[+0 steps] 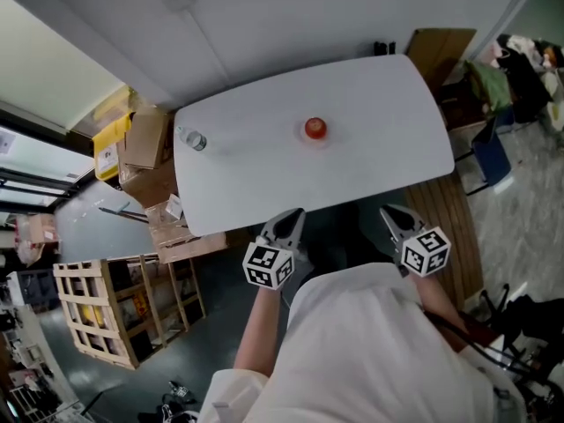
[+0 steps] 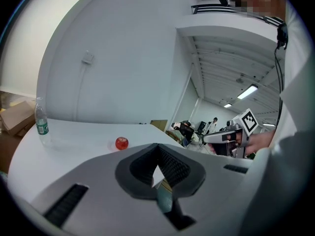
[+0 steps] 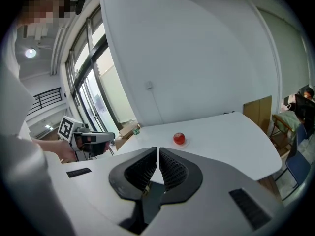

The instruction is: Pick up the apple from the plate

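1. Nearest the head camera we see the person's white sleeve [image 1: 264, 386], with both hands raised just short of the tabletop's near edge.
2. We find the left gripper [image 1: 293, 214] at that near edge, about mid-length. In its own view the left gripper [image 2: 157, 147] has its ribbed pads [image 2: 172, 163] closed tip to tip, with nothing between them.
3. We find the right gripper [image 1: 389, 211] beside it, toward the right end of the near edge. In its own view the right gripper [image 3: 157, 151] has its jaws drawn together to a thin slit and is also empty.
4. We locate the red apple [image 1: 315, 129] near the middle of the white tabletop [image 1: 388, 148], slightly closer to the far edge, well apart from both grippers.
5. We can barely separate the plate [image 1: 303, 137] under the apple from the white surface; the apple sits on it.
6. We note a clear water bottle [image 1: 194, 139] standing upright near the far left corner.
7. Off the tabletop's left end we see cardboard boxes [image 1: 145, 144] and a wooden crate [image 1: 115, 315] on the floor.
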The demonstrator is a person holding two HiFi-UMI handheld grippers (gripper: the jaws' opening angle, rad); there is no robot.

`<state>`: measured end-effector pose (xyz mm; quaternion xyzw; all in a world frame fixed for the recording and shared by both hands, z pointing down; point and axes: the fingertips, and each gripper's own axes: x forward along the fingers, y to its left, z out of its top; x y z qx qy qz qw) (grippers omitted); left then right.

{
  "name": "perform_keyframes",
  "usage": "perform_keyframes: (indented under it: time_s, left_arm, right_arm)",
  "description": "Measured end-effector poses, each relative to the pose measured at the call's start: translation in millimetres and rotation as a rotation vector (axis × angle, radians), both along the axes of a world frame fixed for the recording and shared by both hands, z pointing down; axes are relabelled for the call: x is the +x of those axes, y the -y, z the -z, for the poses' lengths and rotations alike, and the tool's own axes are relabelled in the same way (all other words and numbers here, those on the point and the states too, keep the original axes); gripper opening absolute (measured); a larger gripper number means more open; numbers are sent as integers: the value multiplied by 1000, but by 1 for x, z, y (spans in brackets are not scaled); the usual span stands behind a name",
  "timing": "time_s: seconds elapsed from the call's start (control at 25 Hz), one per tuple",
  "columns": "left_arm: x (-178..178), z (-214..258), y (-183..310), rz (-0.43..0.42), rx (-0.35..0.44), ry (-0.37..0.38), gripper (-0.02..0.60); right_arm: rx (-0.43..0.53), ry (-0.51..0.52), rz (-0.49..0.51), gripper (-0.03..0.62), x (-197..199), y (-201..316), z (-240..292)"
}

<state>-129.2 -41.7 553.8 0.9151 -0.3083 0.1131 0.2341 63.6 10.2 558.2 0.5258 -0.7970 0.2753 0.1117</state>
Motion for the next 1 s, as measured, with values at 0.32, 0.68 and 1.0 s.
perform_keyframes:
  time_s: [0.32, 0.68, 1.0]
  left_arm:
    - [22, 0, 31, 57, -2, 51, 2]
    - [53, -14, 76, 127, -37, 105, 2]
    - [84, -30, 120, 170, -59, 144, 5]
  right_arm:
    - [-1, 23, 80, 38, 16, 57, 0]
    - [-64, 21, 182, 38, 33, 111, -15]
    - [-117, 43, 228, 38, 61, 146, -33]
